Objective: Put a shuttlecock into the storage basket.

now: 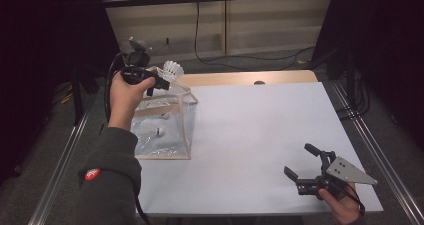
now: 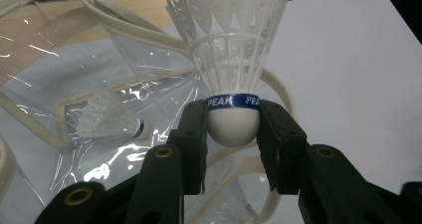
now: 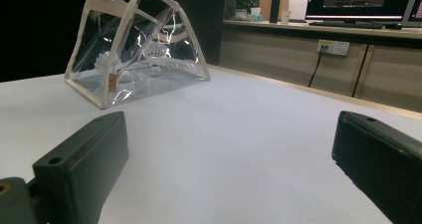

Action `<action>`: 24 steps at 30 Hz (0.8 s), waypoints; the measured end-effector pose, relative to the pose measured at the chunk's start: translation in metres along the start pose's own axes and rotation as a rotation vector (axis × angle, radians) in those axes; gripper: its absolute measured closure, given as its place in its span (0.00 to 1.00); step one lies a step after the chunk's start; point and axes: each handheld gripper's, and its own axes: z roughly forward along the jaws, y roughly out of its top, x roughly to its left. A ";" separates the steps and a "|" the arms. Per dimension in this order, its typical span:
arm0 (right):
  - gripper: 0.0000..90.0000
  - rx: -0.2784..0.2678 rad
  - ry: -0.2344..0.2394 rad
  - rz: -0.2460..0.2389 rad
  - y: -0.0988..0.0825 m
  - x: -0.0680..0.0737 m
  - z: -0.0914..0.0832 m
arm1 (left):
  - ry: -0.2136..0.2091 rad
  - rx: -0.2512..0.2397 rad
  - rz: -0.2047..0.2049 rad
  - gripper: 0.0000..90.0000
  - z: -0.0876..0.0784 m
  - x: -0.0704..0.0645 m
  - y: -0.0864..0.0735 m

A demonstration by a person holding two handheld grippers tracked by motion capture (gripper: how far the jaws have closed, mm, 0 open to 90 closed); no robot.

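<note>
A white feather shuttlecock (image 2: 233, 69) with a blue band is held by its round cork base, and my left gripper (image 2: 233, 134) is shut on that base. In the high view this gripper (image 1: 161, 81) hovers with the shuttlecock (image 1: 172, 71) over the back edge of a clear plastic bag (image 1: 165, 120) with cream piping. Shuttlecocks lie inside the bag (image 2: 107, 119), one near its far left wall. My right gripper (image 1: 302, 161) rests low over the table's front right part, jaws wide apart with nothing between them. From it the bag (image 3: 134, 55) stands far off, at the upper left.
The white tabletop (image 1: 260, 135) spreads between the bag and my right gripper. A wooden strip (image 1: 250, 77) runs along its back edge. Metal rails (image 1: 380, 155) flank the table on both sides. Cables lie on the floor behind.
</note>
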 end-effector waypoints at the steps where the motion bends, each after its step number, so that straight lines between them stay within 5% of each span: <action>1: 0.01 0.001 0.000 0.001 0.000 0.000 0.000 | 0.000 -0.005 -0.004 0.73 0.000 0.000 0.000; 24: 0.01 0.002 -0.003 0.000 0.000 0.000 -0.001 | 0.045 0.001 -0.031 0.73 -0.003 0.009 -0.001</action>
